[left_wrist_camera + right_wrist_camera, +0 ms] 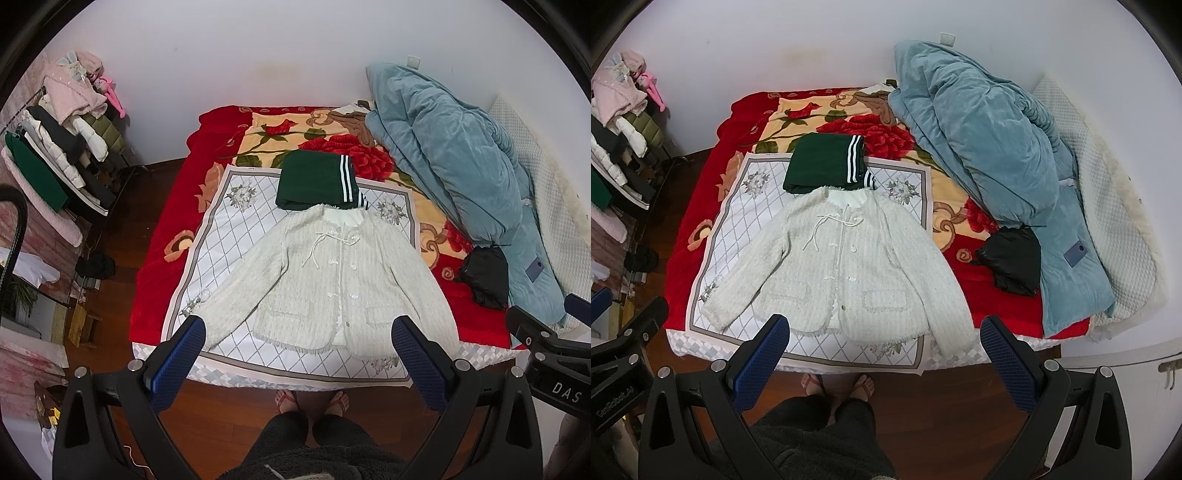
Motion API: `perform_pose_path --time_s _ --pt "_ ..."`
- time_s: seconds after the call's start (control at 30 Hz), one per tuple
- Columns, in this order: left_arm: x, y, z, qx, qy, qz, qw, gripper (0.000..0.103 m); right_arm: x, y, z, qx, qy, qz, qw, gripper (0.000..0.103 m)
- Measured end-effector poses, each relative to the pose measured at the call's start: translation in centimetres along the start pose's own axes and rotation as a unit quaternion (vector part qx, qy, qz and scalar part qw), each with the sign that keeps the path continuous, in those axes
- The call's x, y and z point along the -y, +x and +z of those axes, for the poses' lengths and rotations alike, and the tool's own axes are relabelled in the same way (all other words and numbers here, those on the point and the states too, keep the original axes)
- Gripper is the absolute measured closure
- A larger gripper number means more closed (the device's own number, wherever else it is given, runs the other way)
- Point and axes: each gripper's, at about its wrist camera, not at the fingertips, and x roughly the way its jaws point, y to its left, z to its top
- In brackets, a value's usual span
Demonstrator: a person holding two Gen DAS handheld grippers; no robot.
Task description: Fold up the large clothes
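Observation:
A white tweed jacket (325, 280) lies spread flat, front up, sleeves out, on a white diamond-patterned cloth (236, 236) at the near end of the bed; it also shows in the right wrist view (842, 266). A folded dark green garment with white stripes (317, 181) sits just beyond its collar, also in the right wrist view (827, 164). My left gripper (299, 332) is open and empty, held above the jacket's hem. My right gripper (886, 332) is open and empty, also high above the near bed edge.
A blue quilt (990, 155) is heaped along the bed's right side, with a black garment (1012, 258) beside it. A clothes rack (62, 147) stands left of the bed. The red floral blanket (166, 206) covers the bed. My feet (314, 400) stand on the wooden floor.

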Motion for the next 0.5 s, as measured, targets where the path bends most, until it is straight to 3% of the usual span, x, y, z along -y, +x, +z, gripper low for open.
perform_pose_path --time_s 0.5 --pt "0.2 0.0 1.5 0.001 0.000 0.000 1.0000 0.000 -0.1 0.0 0.3 -0.002 0.002 0.003 1.000 0.000"
